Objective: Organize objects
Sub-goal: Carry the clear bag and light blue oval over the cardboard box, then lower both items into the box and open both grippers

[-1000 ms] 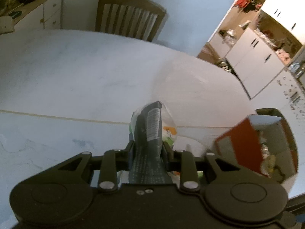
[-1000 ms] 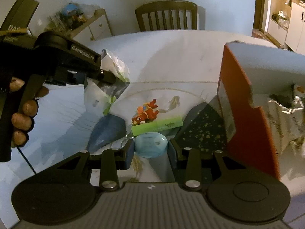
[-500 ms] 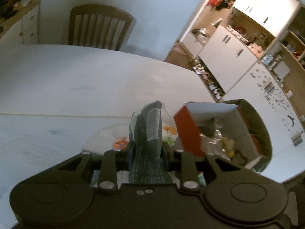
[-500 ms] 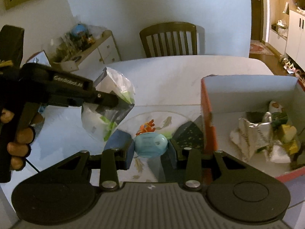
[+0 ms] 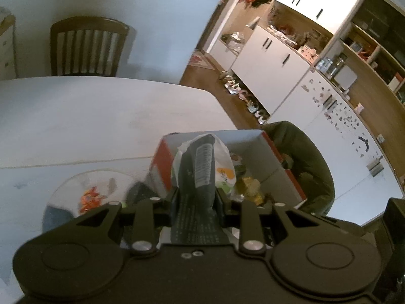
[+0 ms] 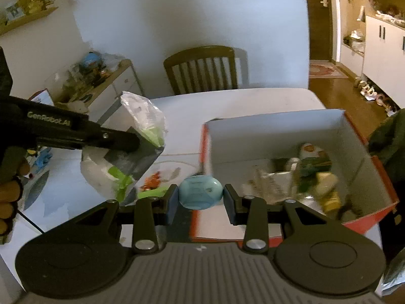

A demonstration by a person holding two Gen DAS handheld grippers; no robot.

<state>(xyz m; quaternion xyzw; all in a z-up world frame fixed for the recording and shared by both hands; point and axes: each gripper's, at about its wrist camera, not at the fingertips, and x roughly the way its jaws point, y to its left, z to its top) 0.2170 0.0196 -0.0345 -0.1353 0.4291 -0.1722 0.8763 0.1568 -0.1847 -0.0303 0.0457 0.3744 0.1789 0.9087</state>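
Note:
My left gripper [image 5: 197, 200] is shut on a white and grey snack bag [image 5: 202, 167] with green print, held in the air left of the red cardboard box [image 5: 162, 162]. The bag [image 6: 126, 157] and the left gripper [image 6: 131, 144] also show in the right wrist view. My right gripper [image 6: 201, 200] is shut on a small light-blue oval case [image 6: 200, 195], held above the box's near left corner. The red box [image 6: 354, 131] has white inner walls and holds several wrapped snacks [image 6: 314, 172].
A round clear plate [image 5: 76, 192] with an orange clownfish toy [image 5: 89, 198] and a green tube [image 6: 152, 192] lies on the white table [image 5: 88, 116] left of the box. A wooden chair [image 6: 202, 68] stands at the far side. A cluttered sideboard [image 6: 101, 83] is far left.
Both grippers have risen and swung right toward the red box, each keeping its object. The box interior now shows fully in both views.

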